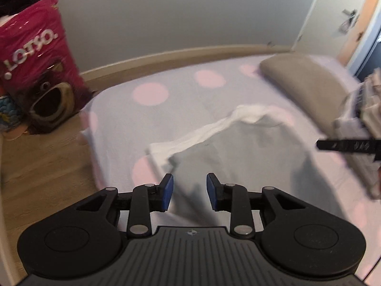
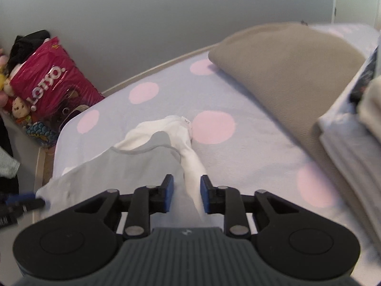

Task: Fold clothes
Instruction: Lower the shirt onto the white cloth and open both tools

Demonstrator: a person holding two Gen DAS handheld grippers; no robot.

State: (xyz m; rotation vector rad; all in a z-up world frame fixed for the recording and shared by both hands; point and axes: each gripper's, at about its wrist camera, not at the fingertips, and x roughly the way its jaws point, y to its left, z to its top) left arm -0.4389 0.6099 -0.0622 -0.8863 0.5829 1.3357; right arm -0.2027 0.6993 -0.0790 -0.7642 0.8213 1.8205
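Two grippers hover low over the bed [image 2: 250, 147], each with its blue-padded jaws parted and nothing between them. The left gripper [image 1: 189, 191] sits above the near hem of a pale grey garment [image 1: 238, 157]; the right gripper [image 2: 185, 193] straddles a white sleeve [image 2: 193, 176] without touching it, as far as I can tell. The garment lies spread on the dotted sheet, neckline away from the person, with white fabric bunched along one side and at the collar. Laid flat like that, it offers the hem and the sleeve as easy edges to pinch, which probably explains why each tool is lined up where it is. It could equally be a shirt laid out for folding or one partway through, with the white side already drawn in.

A small tag at the white collar [image 2: 187, 121] seems to read "2XL". On the floor, a pink bag [image 1: 40, 54] says "LOTSO." above a bear's face. Folded textiles [image 2: 352, 143] are stacked at the right, beside a tan pillow [image 2: 285, 66].
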